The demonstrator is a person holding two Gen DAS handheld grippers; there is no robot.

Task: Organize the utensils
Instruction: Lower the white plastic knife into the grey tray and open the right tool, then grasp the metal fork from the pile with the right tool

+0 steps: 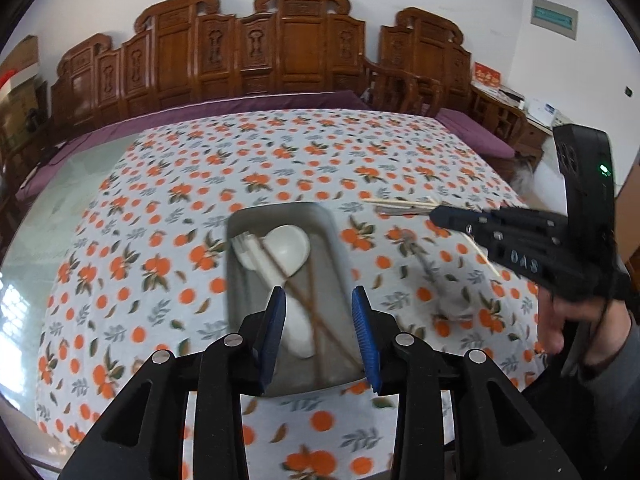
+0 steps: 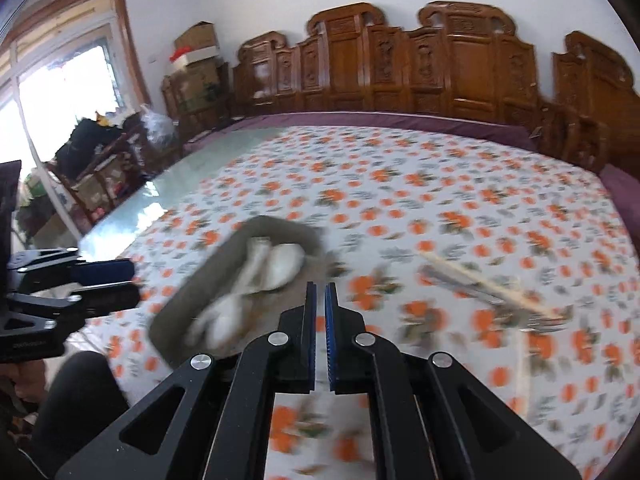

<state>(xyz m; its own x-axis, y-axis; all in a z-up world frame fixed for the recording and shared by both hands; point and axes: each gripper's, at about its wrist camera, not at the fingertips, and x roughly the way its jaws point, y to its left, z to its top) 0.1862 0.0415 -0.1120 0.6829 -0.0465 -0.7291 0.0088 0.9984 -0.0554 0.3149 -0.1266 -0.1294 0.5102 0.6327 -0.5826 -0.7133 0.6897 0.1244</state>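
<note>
In the left wrist view, the left gripper [image 1: 319, 294] is held with its blue pads apart and nothing between them, above the near end of a grey rectangular tray [image 1: 338, 240] that rests on a tablecloth [image 1: 160, 208] printed with oranges. The tray's long axis runs away from the camera. Inside it a white ladle-shaped spoon [image 1: 286, 248] lies lengthwise, bowl at the far end and handle toward the camera, beside a second white utensil [image 1: 246, 248] and a pair of brown chopsticks [image 1: 316, 312] that cross the handle diagonally. To the right, the right gripper [image 1: 436, 214] is seen from the side; raised letters on its body read "DAS". Pale wooden chopsticks [image 1: 400, 201] lie on the cloth beyond its tip, pointing left to right, over a blurred grey utensil whose kind cannot be told. In the right wrist view, much blurred, the right gripper [image 2: 320, 286] is shown nearly closed, a thin slit between the pads and nothing held. The tray [image 2: 276, 226] lies obliquely to the left, the pale chopsticks [image 2: 488, 284] to the right on the cloth, and the left gripper [image 2: 132, 278] at the left edge.
</note>
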